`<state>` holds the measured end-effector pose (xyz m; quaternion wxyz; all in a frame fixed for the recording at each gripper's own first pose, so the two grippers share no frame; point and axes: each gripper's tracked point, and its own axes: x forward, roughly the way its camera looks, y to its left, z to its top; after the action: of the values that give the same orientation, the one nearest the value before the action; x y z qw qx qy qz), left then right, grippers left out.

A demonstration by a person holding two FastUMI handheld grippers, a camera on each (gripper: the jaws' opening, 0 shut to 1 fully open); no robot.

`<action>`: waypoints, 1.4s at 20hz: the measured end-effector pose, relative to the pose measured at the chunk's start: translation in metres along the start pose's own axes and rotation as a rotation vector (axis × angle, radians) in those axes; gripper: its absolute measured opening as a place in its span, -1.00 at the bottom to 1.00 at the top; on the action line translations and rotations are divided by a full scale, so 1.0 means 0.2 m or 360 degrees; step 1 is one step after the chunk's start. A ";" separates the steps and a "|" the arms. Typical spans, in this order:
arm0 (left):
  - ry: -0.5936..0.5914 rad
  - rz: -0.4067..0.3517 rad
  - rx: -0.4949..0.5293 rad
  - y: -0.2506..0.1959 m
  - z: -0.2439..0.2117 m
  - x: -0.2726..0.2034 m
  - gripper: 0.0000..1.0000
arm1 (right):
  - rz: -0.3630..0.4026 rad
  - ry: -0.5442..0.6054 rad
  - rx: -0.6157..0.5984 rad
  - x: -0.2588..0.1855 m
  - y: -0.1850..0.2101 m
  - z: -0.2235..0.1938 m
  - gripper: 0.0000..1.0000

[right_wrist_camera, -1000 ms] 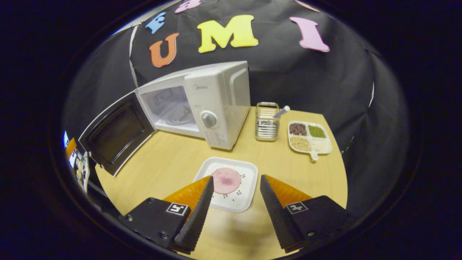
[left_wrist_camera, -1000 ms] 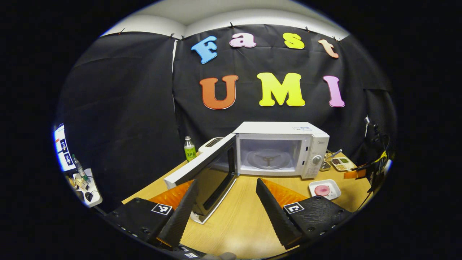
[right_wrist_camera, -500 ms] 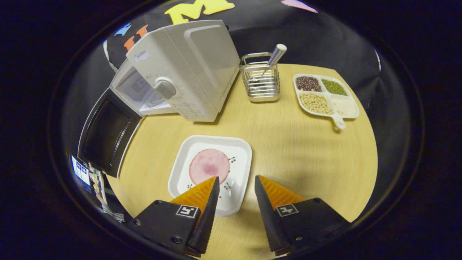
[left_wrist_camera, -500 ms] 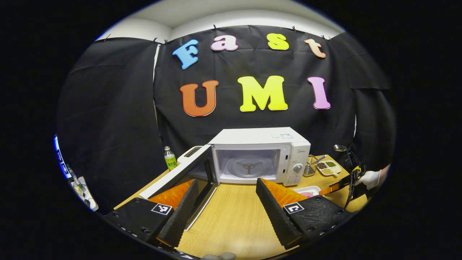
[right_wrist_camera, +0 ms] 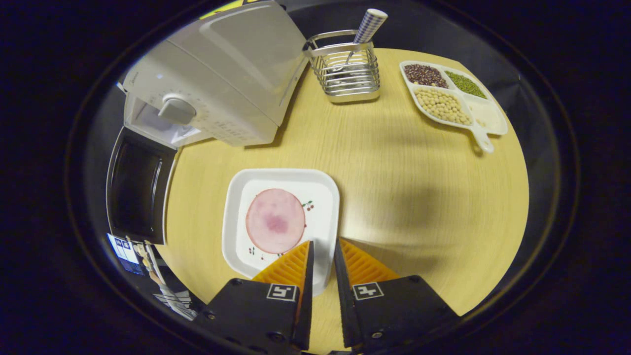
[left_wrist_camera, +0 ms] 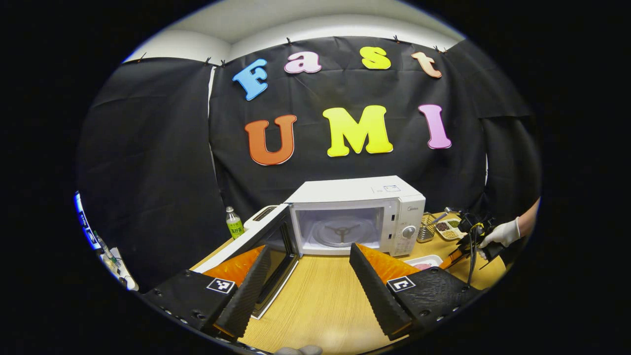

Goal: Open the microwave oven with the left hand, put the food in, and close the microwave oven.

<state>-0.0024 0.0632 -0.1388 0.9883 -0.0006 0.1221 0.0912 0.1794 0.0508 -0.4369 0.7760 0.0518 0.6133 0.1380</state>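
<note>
While the right gripper [right_wrist_camera: 323,244] straddles its near rim, plate [right_wrist_camera: 236,197] lies ahead

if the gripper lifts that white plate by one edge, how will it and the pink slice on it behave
The white plate looks rigid and shallow, so gripped at its near rim by the right gripper it would likely sag toward the far side. The pink slice lies flat and loose, so it may slide if tilted. The glossy rim could be slippery.

Left gripper [left_wrist_camera: 306,254] level, fingers spread wide, nothing between them. Right gripper [right_wrist_camera: 323,245] tilted steeply downward, fingers drawn close together, narrow gap left. Gloved hand [left_wrist_camera: 503,232] holds right gripper, bare forearm behind.
</note>
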 end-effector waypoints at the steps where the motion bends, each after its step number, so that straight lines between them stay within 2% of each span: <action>1: 0.0002 0.0005 -0.0011 0.01 -0.01 0.00 0.93 | -0.0046 0.0031 -0.0004 0.01 -0.01 0.00 -0.81; 2: 0.0009 0.0010 -0.0022 0.02 -0.02 0.01 0.92 | -0.0096 0.0039 0.0022 0.01 -0.03 0.00 -0.88; 3: 0.0020 0.0018 -0.0030 0.03 -0.04 0.01 0.92 | -0.0115 0.0063 0.0057 -0.01 -0.02 0.00 -0.84; 4: 0.0027 0.0027 -0.0042 0.04 -0.06 0.01 0.92 | -0.0120 0.0087 0.0073 0.00 -0.02 0.00 -0.89; 8: 0.0021 0.0050 -0.0088 0.08 -0.09 0.00 0.93 | -0.0110 0.0109 0.0200 0.02 -0.02 0.00 -0.92; 10: 0.0028 0.0060 -0.0099 0.10 -0.11 0.01 0.92 | -0.0084 0.0094 0.0237 0.01 -0.01 -0.02 -1.00; 11: 0.0035 0.0062 -0.0101 0.11 -0.12 0.00 0.92 | -0.0036 0.0089 0.0263 0.02 0.01 -0.03 -0.93; 12: 0.0042 0.0062 -0.0100 0.12 -0.12 0.00 0.93 | 0.0019 0.0074 0.0297 0.03 0.02 -0.04 -1.00; 14: 0.0055 0.0065 -0.0086 0.13 -0.13 -0.01 0.92 | 0.0106 0.0026 0.0349 0.03 0.03 -0.05 -0.93; 20: 0.0069 0.0047 -0.0028 0.12 -0.10 -0.04 0.93 | 0.0360 -0.0203 0.0505 -0.04 0.10 -0.04 -0.93; 24: 0.0063 0.0010 -0.0001 0.09 -0.06 -0.05 0.93 | 0.0464 -0.0323 0.0510 -0.10 0.20 -0.08 -0.93; 28: 0.0040 -0.0004 0.0016 0.07 -0.02 -0.08 0.92 | 0.0512 -0.0440 0.0587 -0.16 0.35 -0.13 -0.94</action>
<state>-0.0222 0.0745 -0.1381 0.9868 0.0030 0.1351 0.0894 0.1379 0.1067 -0.3958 0.7978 0.3071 0.5003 0.1370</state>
